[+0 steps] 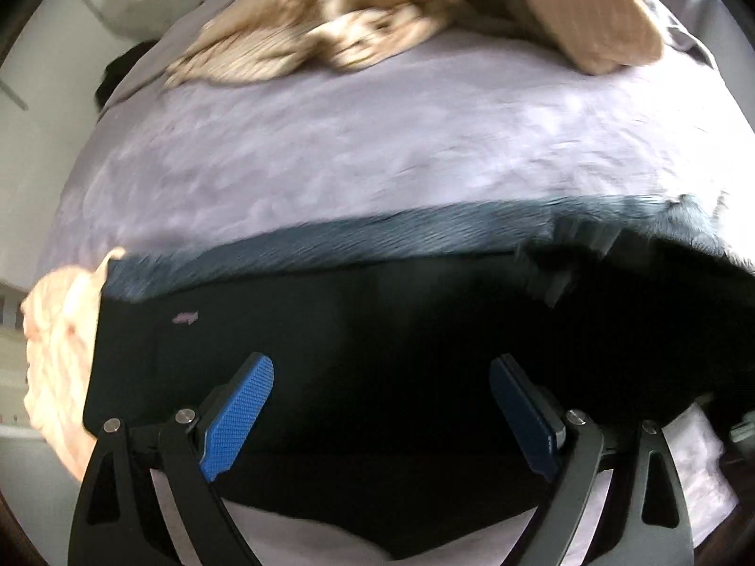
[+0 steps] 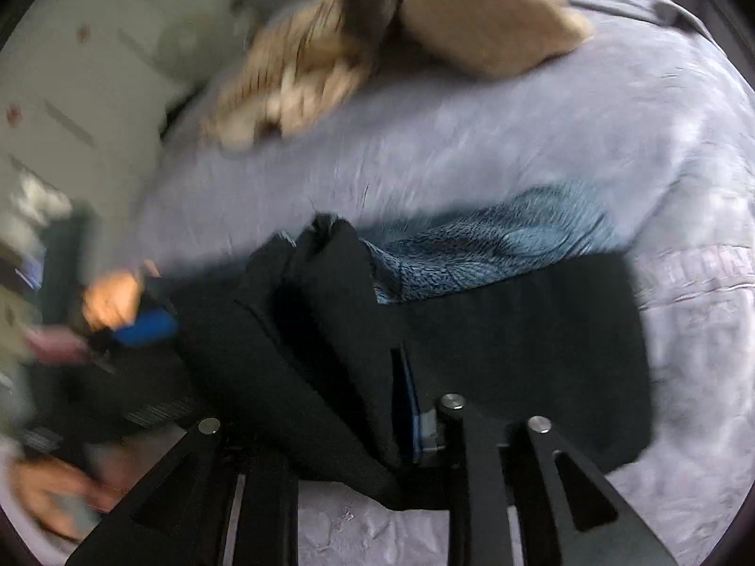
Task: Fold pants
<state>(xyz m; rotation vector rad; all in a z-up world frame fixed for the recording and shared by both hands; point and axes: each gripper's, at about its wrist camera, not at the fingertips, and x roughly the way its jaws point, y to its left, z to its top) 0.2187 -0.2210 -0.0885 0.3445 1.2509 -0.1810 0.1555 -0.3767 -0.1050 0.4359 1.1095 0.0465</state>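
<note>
The black pants [image 1: 358, 330] serve as the landmark: they lie spread across the near part of a lilac bedspread [image 1: 377, 141]. Directly over them hangs the left gripper [image 1: 381, 398], its blue pads [image 1: 240, 405] standing wide apart with nothing between them, only dark cloth below. In the right wrist view, the right gripper [image 2: 358, 405] has a raised fold of the pants draped between its jaws; one blue pad shows beside the cloth, the other is hidden, so whether the pads press the fabric cannot be told. Beyond the pants, touching their far edge, lies a blue patterned cloth [image 2: 495, 245]. To the left of the pants a hand [image 2: 111, 302] is visible, blurred. Well beyond the pants, at the far end of the bed, sits a heap of beige clothes [image 1: 377, 14].

The step in hand looks like carrying one part of the pants over another. Next, the lifted fold probably needs laying flat and square on the lower layer, then smoothing.
</note>
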